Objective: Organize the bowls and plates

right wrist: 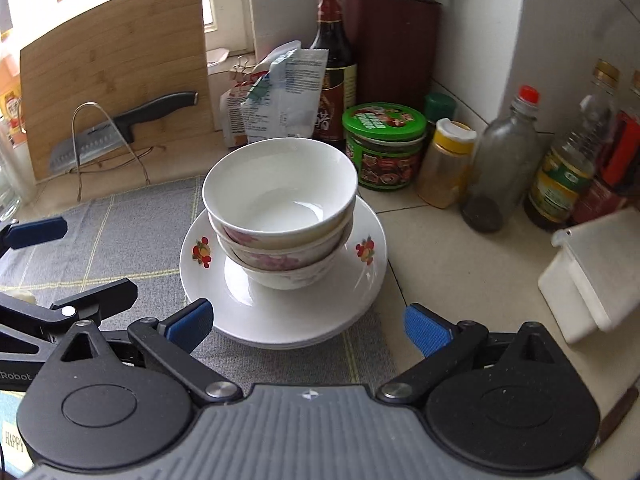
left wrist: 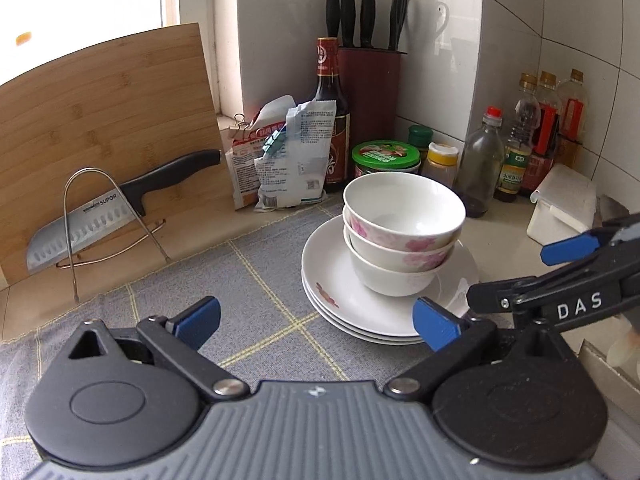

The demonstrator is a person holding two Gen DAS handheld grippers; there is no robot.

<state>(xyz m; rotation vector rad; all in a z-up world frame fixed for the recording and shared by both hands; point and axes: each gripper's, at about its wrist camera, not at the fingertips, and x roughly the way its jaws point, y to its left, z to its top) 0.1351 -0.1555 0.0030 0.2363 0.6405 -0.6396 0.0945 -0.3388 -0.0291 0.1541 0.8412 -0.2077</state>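
three bowls (right wrist: 280, 208) sit nested on a stack of plates (right wrist: 240, 308), half on the grey cloth (right wrist: 132, 232), half on the worktop (right wrist: 460, 264); from the stack, a green-lidded jar (right wrist: 384, 148) stands at one o'clock, a knife (right wrist: 120, 128) at ten; the left claw (left wrist: 316, 322) and right claw (right wrist: 308, 324) are both spread wide, empty.

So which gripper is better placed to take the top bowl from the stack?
Probably the right gripper: the top bowl sits centred between its open fingers. From the left gripper, the stack lies off to the right.
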